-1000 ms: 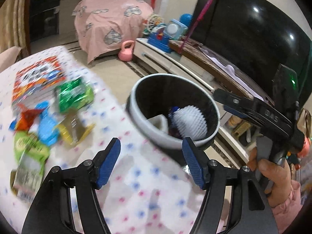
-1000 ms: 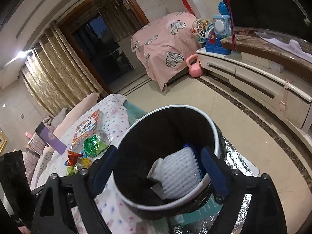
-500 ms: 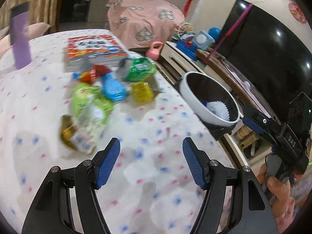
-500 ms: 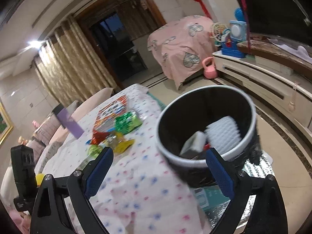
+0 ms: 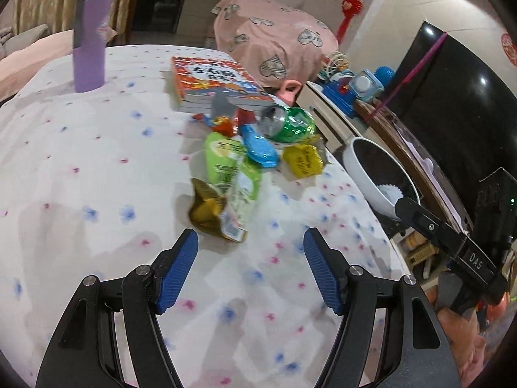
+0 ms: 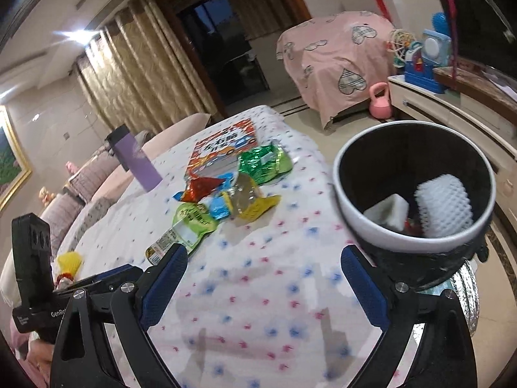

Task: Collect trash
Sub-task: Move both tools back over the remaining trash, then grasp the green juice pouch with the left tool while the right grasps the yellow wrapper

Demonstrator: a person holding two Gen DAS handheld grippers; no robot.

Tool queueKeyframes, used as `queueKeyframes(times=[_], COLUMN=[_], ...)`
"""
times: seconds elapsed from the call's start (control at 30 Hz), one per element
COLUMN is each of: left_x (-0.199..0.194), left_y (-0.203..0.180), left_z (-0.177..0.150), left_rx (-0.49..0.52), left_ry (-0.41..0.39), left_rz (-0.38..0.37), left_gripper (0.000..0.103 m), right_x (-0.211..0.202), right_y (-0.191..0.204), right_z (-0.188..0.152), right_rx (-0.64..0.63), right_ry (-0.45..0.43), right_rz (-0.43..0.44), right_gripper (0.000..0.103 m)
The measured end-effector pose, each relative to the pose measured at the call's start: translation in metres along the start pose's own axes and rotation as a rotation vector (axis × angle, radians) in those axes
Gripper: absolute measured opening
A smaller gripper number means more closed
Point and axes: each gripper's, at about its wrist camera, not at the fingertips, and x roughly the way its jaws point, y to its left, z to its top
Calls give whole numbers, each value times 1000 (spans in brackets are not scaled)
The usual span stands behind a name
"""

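A heap of snack wrappers [image 5: 239,165] lies on the white dotted tablecloth [image 5: 97,168], with a crushed green can [image 5: 287,124] at its far end. The heap also shows in the right wrist view [image 6: 223,200]. My left gripper [image 5: 250,270] is open and empty just in front of the gold and green wrappers. My right gripper [image 6: 263,286] is open and empty above the cloth, left of the bin. The white-rimmed black bin [image 6: 365,213] stands off the table's right edge and holds white foam netting [image 6: 444,208] and a white block. The bin's rim shows in the left wrist view [image 5: 362,174].
A purple tumbler [image 5: 89,42] and an orange book [image 5: 213,80] stand at the table's far side. A TV cabinet with toys [image 6: 426,61], a pink kettlebell [image 6: 381,100] and a pink-covered piece of furniture [image 6: 336,61] are beyond the table. A yellow wrapper [image 6: 69,260] lies near the left edge.
Both grippers have swung left, away from the bin and towards the wrapper heap. The left gripper has come closer to the wrappers. Both stayed open and empty.
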Motion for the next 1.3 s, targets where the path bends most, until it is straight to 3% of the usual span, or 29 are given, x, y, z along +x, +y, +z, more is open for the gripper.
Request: queueKeyframes(times=[0.6,0.97,1.0,1.03,1.1,1.2,1.23,1.3], left_x=[37,71,72,73,77,74,71,65], left_y=[6,8,7,6,3,2,2,4], left_z=[38,49,48,47,44,38,36,31], left_rx=[109,75,81,87,107,109,106,88], left_ry=[69,130,133,134,154,151,149,146], left_rz=[41,59,59,58,61,44,36,14], left_gripper=[77,77,72,66,39,39,38,38], right_x=[54,112,115,117,121,119,117,112], right_y=[18,16,16,16,15,15,16,15], right_z=[26,42,43,43,43,41,41,39], right_rx=[-98,-107,-106,-107,-111,-119,-121,-118], right_ry=[51,136,141,145,157,155,154,152], right_rz=[33,30,28,28,24,20,17,19], right_gripper=[97,96,95,90,73,50,36,35])
